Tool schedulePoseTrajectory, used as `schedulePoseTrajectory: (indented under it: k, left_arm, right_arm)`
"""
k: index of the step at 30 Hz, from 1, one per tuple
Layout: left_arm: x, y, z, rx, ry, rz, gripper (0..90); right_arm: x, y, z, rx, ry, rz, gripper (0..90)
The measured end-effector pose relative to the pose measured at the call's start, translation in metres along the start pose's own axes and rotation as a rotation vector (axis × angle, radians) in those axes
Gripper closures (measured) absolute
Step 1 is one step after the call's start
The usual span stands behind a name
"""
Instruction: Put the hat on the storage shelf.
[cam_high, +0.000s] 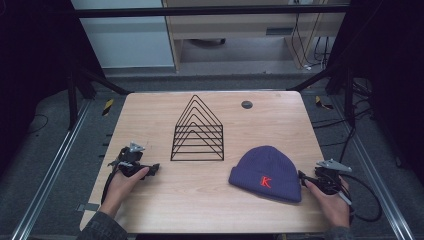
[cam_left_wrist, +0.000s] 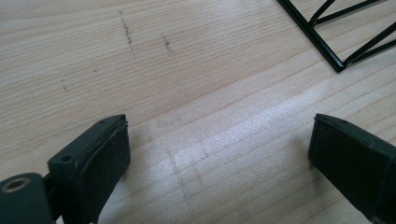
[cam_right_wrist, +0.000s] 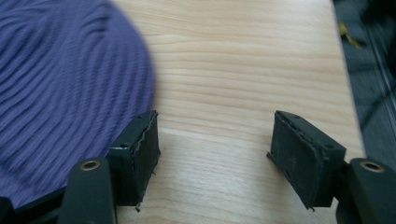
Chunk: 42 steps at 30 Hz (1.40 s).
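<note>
Table (cam_high: 200, 200) (wooden) bears beanie (cam_high: 267, 172), wire rack (cam_high: 198, 131).

Purple knit beanie (cam_high: 267, 173) w/ red K, flat on table's right-front.

My desk (cam_high: 210, 200) is pale wood with fine straight grain and a few dark speckles. At four o'clock on it, the beanie (cam_high: 267, 172) is dark purple-blue, ribbed in close ridges, with a red letter K (cam_high: 266, 182). At twelve o'clock, the wire rack (cam_high: 198, 131) is black. My left claw (cam_left_wrist: 219, 154) and right claw (cam_right_wrist: 215, 149) are black; each carries a grey plate.
</note>
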<state>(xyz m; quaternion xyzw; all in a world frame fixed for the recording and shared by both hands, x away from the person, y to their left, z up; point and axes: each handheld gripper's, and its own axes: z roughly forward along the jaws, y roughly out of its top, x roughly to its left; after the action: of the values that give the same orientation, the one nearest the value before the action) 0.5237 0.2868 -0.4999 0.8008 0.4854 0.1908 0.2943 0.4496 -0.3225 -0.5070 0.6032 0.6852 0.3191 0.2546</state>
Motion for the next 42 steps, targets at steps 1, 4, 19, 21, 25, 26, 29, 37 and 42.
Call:
schedulePoseTrajectory:
  k: [1, 4, 19, 21, 25, 26, 29, 37, 42]
  left_arm:
    - [0.000, 0.000, 0.000, -0.004, 0.000, -0.002, 4.3]
    - [-0.001, -0.001, 0.000, -0.005, -0.002, -0.002, 3.5]
    - [-0.004, -0.003, 0.000, -0.011, -0.001, 0.002, 1.0]
    - [-0.004, -0.003, 0.000, -0.009, -0.002, -0.002, 0.7]
    - [-0.004, -0.002, 0.001, -0.007, -0.002, -0.001, 0.2]
    - [-0.004, -0.002, 0.001, -0.007, -0.002, -0.001, 0.2]
    - [-0.004, -0.002, 0.001, -0.004, -0.003, 0.000, 0.1]
    - [-0.004, -0.002, 0.001, -0.002, -0.003, 0.000, 0.0]
    - [-0.005, -0.001, 0.002, -0.005, -0.006, -0.002, 0.0]
  right_arm:
    - [0.000, 0.004, -0.002, 0.007, -0.024, 0.005, 30.1]
    - [0.002, 0.017, -0.008, -0.026, -0.047, 0.002, 26.3]
    - [0.015, 0.080, 0.023, 0.130, 0.083, -0.123, 14.4]
    - [0.017, 0.085, 0.025, 0.137, 0.091, -0.130, 15.6]
    - [0.028, 0.104, 0.036, 0.186, 0.105, -0.179, 24.9]
    - [0.028, 0.104, 0.036, 0.186, 0.105, -0.179, 24.9]
    - [0.036, 0.116, 0.043, 0.200, 0.121, -0.201, 31.2]
    - [0.048, 0.129, 0.049, 0.209, 0.170, -0.228, 42.5]
    - [0.055, 0.132, 0.052, 0.213, 0.197, -0.252, 49.5]
